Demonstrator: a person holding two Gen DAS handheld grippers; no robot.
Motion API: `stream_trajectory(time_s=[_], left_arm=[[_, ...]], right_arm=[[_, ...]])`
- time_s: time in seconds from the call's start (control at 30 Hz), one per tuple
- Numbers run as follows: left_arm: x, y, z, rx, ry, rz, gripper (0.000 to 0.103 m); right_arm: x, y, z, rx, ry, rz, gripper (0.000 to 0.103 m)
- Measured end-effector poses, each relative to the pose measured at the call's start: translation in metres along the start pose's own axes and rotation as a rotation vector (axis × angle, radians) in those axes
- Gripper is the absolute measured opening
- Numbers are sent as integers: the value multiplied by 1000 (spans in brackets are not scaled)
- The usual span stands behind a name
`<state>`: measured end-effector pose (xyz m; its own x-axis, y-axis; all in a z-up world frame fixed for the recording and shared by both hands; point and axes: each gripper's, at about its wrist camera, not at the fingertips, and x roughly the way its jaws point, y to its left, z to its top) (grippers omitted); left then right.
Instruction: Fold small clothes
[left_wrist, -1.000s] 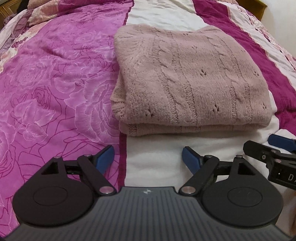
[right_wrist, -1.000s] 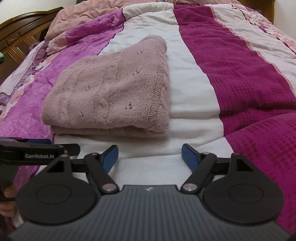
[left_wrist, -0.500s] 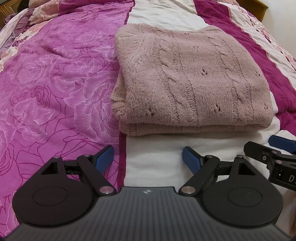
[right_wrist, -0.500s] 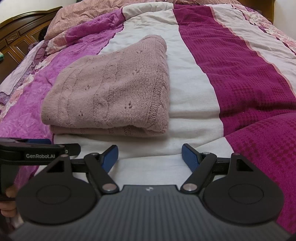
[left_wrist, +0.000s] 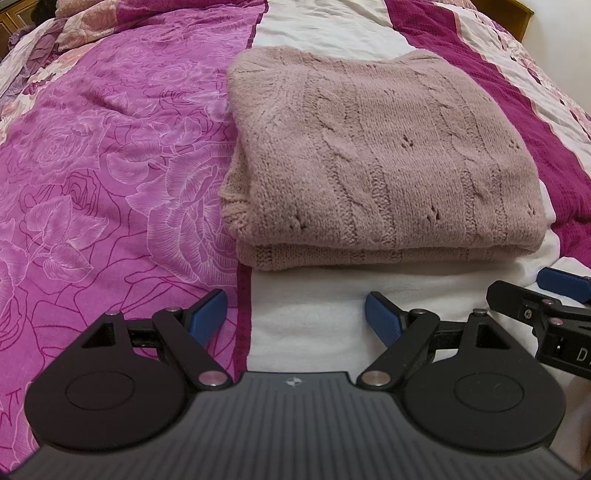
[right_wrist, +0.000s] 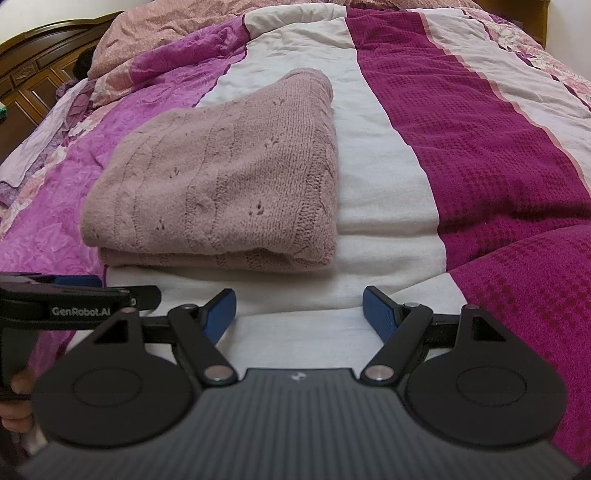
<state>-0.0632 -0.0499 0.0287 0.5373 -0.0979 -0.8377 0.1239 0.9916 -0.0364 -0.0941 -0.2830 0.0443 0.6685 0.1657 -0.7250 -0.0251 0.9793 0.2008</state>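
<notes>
At twelve o'clock from both empty, spread grippers: left gripper (left_wrist: 295, 312), right gripper (right_wrist: 299, 308), folded pink knit sweater (left_wrist: 384, 158) looks done; tidy edges gently.

Bed and what I see around it

I look down on a bedspread (left_wrist: 110, 177) in stripes: a magenta rose print on the left, a white band (right_wrist: 384, 192) down the middle, then a dark magenta waffle band (right_wrist: 480, 147) and a floral edge. A pink quilt (right_wrist: 177, 33) lies bunched at the far end. A carved wooden headboard (right_wrist: 40, 77) shows at the top left of my right view.
</notes>
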Motion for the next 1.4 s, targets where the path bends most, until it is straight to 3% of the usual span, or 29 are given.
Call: stream_trajectory(time_s=[1.4], left_arm=[[1,-1,-1,13,-4,-2,88]], right_arm=[[0,1,-1,-2,0,-3,77]])
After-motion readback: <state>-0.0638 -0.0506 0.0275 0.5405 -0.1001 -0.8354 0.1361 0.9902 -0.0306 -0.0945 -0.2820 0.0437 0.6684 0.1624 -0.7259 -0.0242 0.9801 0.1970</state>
